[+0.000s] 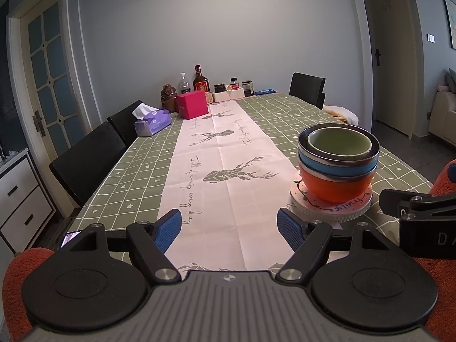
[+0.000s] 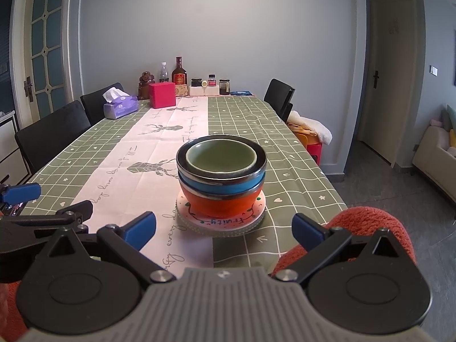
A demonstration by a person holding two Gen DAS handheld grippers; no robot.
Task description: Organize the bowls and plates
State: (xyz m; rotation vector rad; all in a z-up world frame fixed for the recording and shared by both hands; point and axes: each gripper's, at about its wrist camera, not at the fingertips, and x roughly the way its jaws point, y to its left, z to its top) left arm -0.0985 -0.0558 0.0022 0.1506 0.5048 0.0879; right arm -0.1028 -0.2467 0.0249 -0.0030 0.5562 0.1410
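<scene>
Left gripper (image 1: 229, 229): blue-padded fingers spread wide, empty, over the pale deer-print runner (image 1: 216, 176) near the table's near edge. Right gripper (image 2: 223, 229): fingers spread wide, empty, near that edge, facing the stack.

Stack sits just beyond the near edge, straddling the runner's right border and the green checked tablecloth (image 2: 285, 154). Bottom: round pink-and-white lettered plate (image 2: 221, 222). On it, nested upward: orange bowl (image 2: 219, 203), blue metal-rimmed bowl (image 2: 221, 186), small green ceramic bowl (image 2: 221, 156) innermost.

Left edge, farther: purple tissue box (image 2: 119, 107). Far edge: pink box (image 2: 162, 94), bottles and jars (image 2: 196, 81).
</scene>
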